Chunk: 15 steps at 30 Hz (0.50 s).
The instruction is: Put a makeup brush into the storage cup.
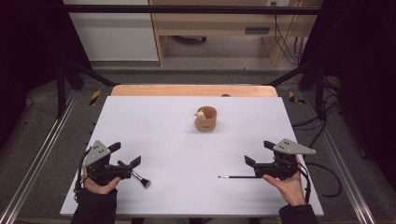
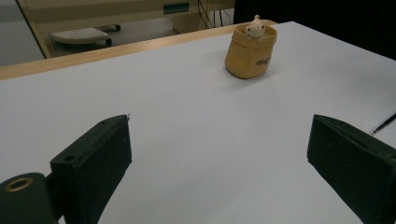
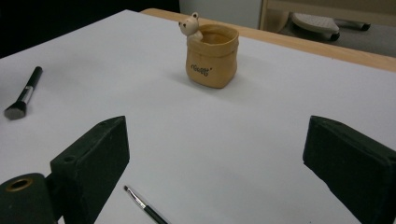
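**Two open grippers rest near two brushes, pot at mid-table**

The white rectangular table point(image 1: 187, 140) with a bare wooden strip along its far edge carries everything here. Beyond it stands a pale wooden desk point(image 1: 219, 23) on a grey floor.

The left gripper point(image 1: 127, 161), black with a grey three-cornered plate on top, sits at the near left of the table in the person's left hand point(image 1: 99, 185). Its jaws stand wide apart with nothing between them; the left gripper view shows only bare table between the two black pads. The right gripper point(image 1: 257, 154), of the same build, sits at the near right in the person's right hand point(image 1: 290, 186). Its jaws are likewise wide apart and hold nothing.

The tan, sack-shaped ceramic pot point(image 1: 206, 119) with a small cream bear figure point(image 1: 200, 113) on its rim stands upright at mid-table, well apart from both grippers.

The thick black-handled makeup brush with a silver collar point(image 1: 140, 178) lies flat just beside the left gripper, its bristle end pointing toward the near edge. The thin black fine-tipped brush point(image 1: 238, 177) lies flat just beside the right gripper, its tip pointing left; in the right gripper view it lies close to one pad, untouched.
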### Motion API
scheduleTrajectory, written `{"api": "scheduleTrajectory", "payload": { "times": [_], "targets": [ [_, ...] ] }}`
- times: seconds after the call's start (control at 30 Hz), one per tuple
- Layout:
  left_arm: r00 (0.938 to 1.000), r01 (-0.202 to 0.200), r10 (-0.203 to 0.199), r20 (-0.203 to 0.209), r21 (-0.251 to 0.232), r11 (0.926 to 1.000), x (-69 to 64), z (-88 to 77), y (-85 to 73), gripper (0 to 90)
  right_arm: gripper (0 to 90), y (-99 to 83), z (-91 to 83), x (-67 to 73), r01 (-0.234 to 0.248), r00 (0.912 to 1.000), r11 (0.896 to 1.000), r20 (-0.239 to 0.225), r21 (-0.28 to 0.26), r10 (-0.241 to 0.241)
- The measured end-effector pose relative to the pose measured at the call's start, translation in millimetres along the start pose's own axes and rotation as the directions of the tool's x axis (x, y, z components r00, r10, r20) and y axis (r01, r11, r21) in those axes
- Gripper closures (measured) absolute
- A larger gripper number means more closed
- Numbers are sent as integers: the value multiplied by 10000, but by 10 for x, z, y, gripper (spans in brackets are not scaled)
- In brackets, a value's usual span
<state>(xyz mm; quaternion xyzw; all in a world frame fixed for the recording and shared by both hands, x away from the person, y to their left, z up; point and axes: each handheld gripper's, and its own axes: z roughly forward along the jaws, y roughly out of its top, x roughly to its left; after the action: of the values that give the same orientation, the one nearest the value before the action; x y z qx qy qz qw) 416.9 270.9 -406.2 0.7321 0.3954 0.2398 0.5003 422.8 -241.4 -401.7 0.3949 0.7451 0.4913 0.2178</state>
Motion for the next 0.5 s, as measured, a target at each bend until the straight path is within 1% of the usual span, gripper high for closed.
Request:
{"api": "scheduleTrajectory", "payload": {
  "times": [0.1, 0.13, 0.23, 0.37, 0.43, 0.47, 0.5],
  "targets": [
    [10000, 17, -17, 10, -5, 10000, -1, -1, -3, 57, 76, -27, 25, 24, -10, 10000, 9998, -50, 222, 11],
    [10000, 14, -14, 1, -3, 10000, -3, -1, -4, 57, 76, -27, 25, 24, -10, 10000, 9998, -50, 222, 11],
    [10000, -5, 5, 8, 34, 10000, -7, 1, -8, 57, 79, -61, 59, 58, 165, 9998, 9986, -80, 496, -161],
    [10000, -18, 18, 17, 53, 10000, -12, 10, -14, 57, 79, -87, 86, 84, 179, 9997, 9975, -154, 687, -169],
    [10000, -32, 31, 36, 104, 9999, -18, 18, -18, 57, 80, -103, 108, 99, 234, 9996, 9964, -198, 814, -218],
    [9999, -112, 112, 21, 160, 9998, -21, 19, -18, 57, 83, -112, 120, 106, 265, 9995, 9958, -211, 873, -248],
    [10000, -87, 87, 14, 131, 9999, -30, 23, -19, 57, 84, -121, 131, 112, 307, 9993, 9951, -234, 945, -286]
  ]
}}
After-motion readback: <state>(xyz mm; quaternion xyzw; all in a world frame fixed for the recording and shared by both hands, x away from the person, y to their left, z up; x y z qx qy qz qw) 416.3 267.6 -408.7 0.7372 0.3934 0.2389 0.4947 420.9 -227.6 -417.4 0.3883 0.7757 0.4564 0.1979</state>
